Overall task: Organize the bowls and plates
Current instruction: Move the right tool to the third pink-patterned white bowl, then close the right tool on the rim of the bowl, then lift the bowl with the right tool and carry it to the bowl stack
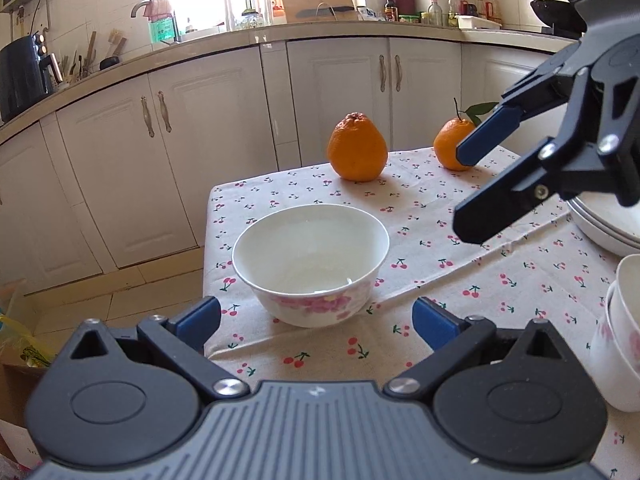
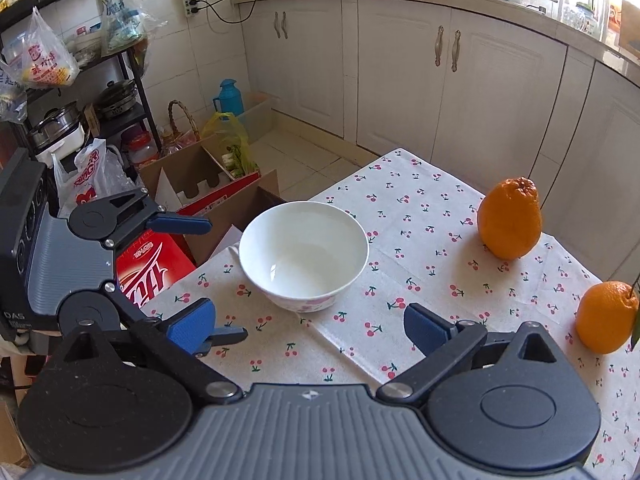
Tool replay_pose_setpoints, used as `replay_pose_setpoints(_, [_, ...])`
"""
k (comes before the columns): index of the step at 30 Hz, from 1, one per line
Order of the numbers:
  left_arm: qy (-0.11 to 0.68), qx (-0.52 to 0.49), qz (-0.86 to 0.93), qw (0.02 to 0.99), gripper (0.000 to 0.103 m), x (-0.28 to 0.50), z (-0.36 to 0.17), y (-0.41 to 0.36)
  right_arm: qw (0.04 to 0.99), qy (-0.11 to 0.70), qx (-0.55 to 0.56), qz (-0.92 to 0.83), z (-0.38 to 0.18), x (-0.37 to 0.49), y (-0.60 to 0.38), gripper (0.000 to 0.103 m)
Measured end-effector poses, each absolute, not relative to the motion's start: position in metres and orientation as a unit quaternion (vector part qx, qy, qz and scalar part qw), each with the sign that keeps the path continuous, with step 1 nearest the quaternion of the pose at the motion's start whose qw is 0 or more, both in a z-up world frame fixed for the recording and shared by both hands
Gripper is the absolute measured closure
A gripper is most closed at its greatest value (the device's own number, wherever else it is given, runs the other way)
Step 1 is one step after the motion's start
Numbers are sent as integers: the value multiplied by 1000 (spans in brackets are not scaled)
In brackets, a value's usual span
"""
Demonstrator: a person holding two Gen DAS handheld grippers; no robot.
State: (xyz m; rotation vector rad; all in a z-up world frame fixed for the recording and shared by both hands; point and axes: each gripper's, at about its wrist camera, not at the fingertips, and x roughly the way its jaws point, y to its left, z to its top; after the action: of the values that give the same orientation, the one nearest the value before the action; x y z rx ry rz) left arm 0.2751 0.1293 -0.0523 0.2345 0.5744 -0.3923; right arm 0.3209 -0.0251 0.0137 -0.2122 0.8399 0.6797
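A table with a cherry-print cloth (image 1: 440, 272) fills your view, kitchen cabinets (image 1: 224, 120) behind it. A white bowl (image 1: 311, 264) with pink flowers stands upright near the table's edge, empty. Stacked plates (image 1: 608, 224) and nested bowls (image 1: 624, 332) sit at the right. Two oranges (image 1: 357, 147) stand farther back. Your left gripper (image 1: 316, 320) is spread wide just short of the bowl, grasping nothing; your right gripper (image 2: 310, 326) is likewise released, above the cloth
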Motion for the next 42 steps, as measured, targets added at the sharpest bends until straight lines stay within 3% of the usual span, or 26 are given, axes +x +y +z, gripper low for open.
replay_pose_setpoints(12, [296, 103, -195, 929, 3, 309, -75, 126, 826, 452, -65, 332, -27, 399, -3, 19])
replay_pose_setpoints(24, [292, 88, -210, 929, 8, 320, -71, 127, 814, 463, -45, 347, -41, 419, 10, 39])
replay_pose_setpoints(42, [299, 77, -213, 927, 9, 319, -69, 126, 813, 463, -32, 351, -37, 418, 7, 40])
